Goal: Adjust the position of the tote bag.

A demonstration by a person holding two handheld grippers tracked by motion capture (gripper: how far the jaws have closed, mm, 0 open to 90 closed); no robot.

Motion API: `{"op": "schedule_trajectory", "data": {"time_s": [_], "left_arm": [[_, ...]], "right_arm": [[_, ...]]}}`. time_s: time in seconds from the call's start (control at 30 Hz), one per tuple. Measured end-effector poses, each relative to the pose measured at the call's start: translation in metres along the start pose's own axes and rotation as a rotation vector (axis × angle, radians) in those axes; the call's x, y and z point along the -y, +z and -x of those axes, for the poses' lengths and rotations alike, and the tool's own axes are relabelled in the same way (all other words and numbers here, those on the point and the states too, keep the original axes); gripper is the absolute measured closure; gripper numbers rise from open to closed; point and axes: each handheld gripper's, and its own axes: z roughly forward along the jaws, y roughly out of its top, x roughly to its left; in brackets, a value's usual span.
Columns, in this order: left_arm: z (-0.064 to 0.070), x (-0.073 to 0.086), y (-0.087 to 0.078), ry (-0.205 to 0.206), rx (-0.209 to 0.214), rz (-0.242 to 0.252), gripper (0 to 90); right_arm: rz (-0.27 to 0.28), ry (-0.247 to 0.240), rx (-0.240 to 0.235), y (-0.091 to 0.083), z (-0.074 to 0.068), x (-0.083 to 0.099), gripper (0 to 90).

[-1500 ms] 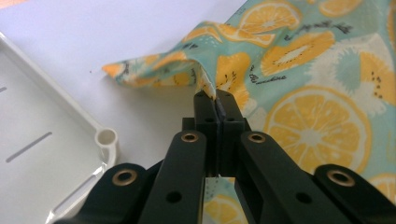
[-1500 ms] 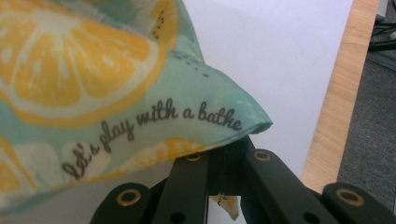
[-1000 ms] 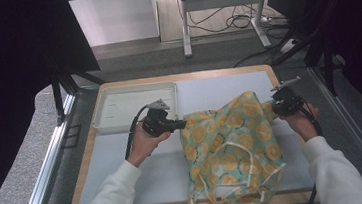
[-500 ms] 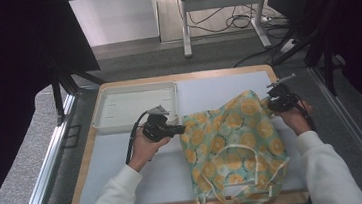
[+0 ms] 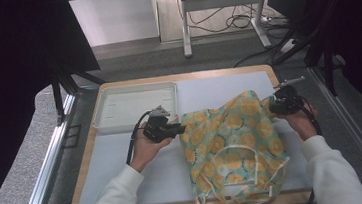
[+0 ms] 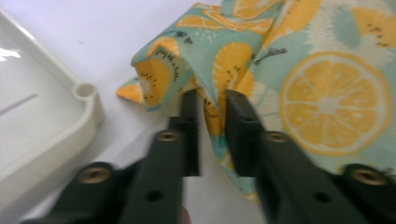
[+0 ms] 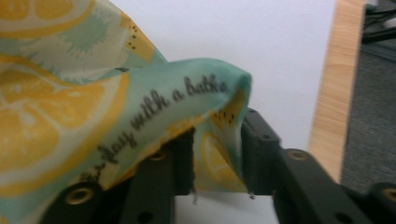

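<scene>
A cloth bag (image 5: 233, 147) printed with orange and lemon slices on pale green lies on the white mat, its handles toward the near edge. My left gripper (image 5: 179, 129) is shut on the bag's far-left corner; in the left gripper view the cloth (image 6: 327, 93) is pinched between the jaws of that gripper (image 6: 211, 100). On the far-right corner my right gripper (image 5: 271, 107) is shut. A fold with black lettering (image 7: 177, 105) drapes over this gripper (image 7: 217, 126) in the right gripper view.
A shallow white tray (image 5: 134, 105) stands at the far left of the mat, close beside the left gripper; its corner (image 6: 86, 91) is near the pinched cloth. The wooden table edge (image 7: 331, 88) runs just beyond the right gripper.
My left gripper has shifted slightly toward the person with the bag corner in it. The right gripper has barely moved and the bag has settled a little.
</scene>
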Motion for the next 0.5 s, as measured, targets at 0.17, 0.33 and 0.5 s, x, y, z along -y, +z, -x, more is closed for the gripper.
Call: {"op": "schedule_trajectory", "data": {"time_s": [0.17, 0.33, 0.5], "left_arm": [[0.0, 0.001, -0.007, -0.001, -0.051, 0.034, 49.9], [0.002, 0.004, -0.01, -0.003, -0.05, 0.03, 43.1], [0.007, 0.007, -0.015, -0.001, -0.04, 0.041, 39.1]], "right_arm": [[0.063, 0.025, 0.016, -0.022, 0.0, 0.012, 50.6], [0.099, 0.035, 0.005, -0.039, -0.001, 0.027, 46.1], [0.164, 0.062, -0.007, -0.062, -0.006, 0.05, 45.0]]}}
